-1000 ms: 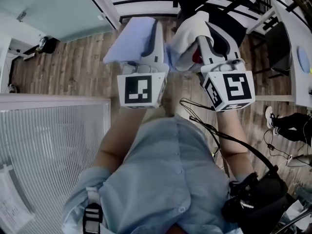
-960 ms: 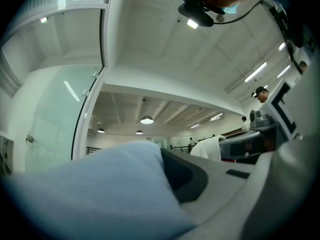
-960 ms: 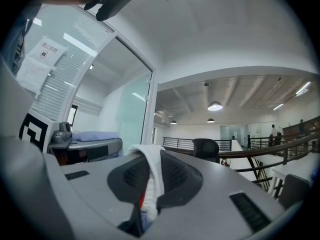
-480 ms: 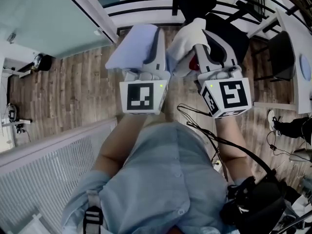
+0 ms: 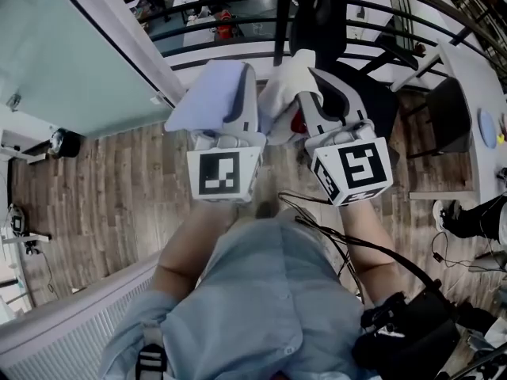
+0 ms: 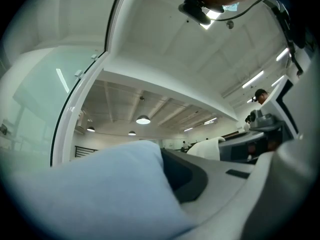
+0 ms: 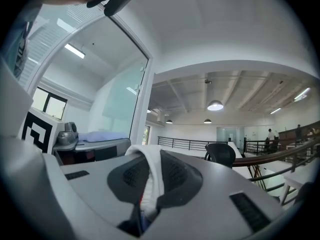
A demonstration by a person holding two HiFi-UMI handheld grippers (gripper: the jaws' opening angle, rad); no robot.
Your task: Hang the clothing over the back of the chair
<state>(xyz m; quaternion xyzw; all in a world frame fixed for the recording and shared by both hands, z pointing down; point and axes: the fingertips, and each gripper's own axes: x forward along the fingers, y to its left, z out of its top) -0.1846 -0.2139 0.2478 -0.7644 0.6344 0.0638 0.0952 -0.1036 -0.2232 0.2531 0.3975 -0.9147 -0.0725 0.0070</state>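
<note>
My left tongs (image 5: 240,93) and right tongs (image 5: 310,85) each pinch tight one part of the soft pale blue and white cloth garment (image 5: 207,93), lifted in front of me, I think to drape it over the black office chair (image 7: 220,155) ahead.

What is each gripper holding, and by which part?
Both are shut on the clothing: the left gripper pinches a pale blue fold, the right gripper a white fold. Whether collar, hem or sleeve cannot be told.
</note>
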